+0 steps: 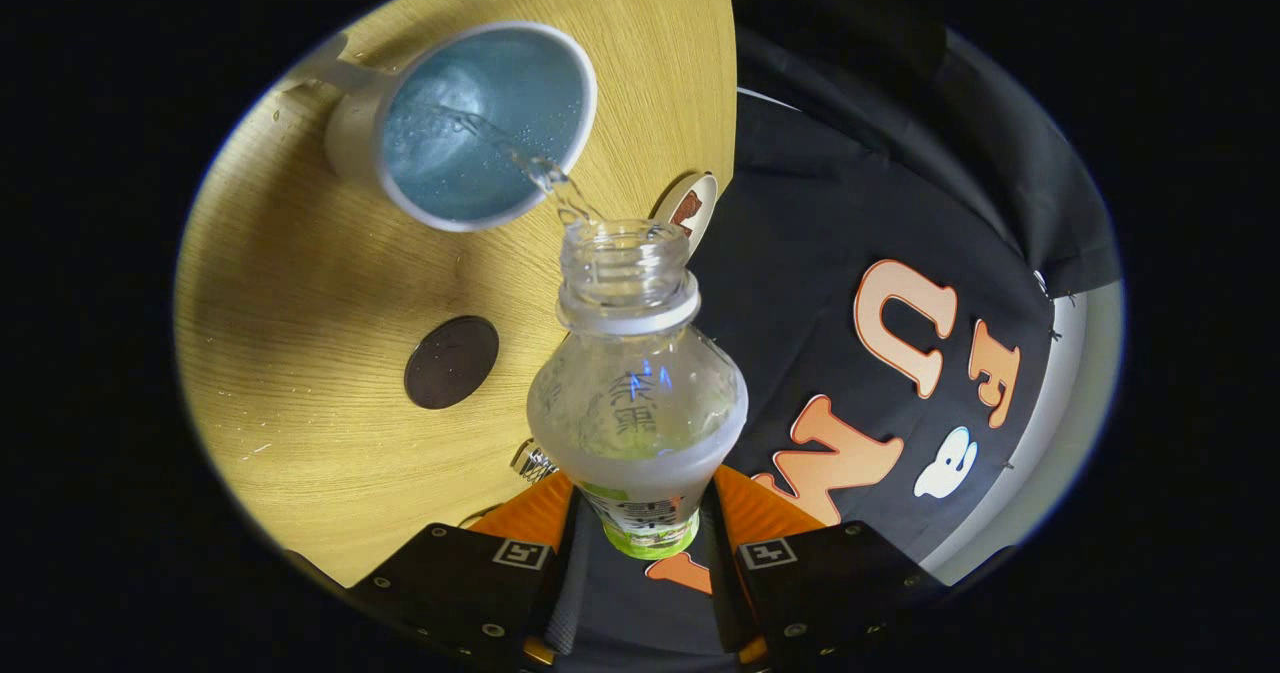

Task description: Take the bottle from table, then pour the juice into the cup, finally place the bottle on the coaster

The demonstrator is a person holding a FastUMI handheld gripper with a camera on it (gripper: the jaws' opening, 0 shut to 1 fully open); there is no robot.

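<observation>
Gripper view: gripper point(640, 543) is clamping the bottle point(637, 393) by its lower body, both fingers pressing on the labelled part, one on each side. Bottle is sitting between the fingers and sticking out ahead of them, neck pointing forward toward the cup point(470, 123). Cap is off, mouth open, white ring showing under the threads. Bottle body is clear plastic, fogged with droplets inside, green-and-white label down by the fingers.

A thin clear stream point(545, 173) is running from the bottle mouth into the cup. Cup is a white mug with a handle on the far side from the bottle, sitting on the round wooden worktop point(300, 283) just beyond the bottle mouth. Liquid is pooling inside it, looking bluish, with bubbles along the inner wall. Bottle mouth and cup rim are close but not touching; the stream is bridging the gap.

Dark round coaster point(451, 362) is lying flat on the worktop, off to one side of the bottle's shoulder, well apart from the cup, nothing on it. A small white disc with a brown mark point(690, 203) is showing right behind the bottle neck at the worktop edge; can't tell what it is.
</observation>
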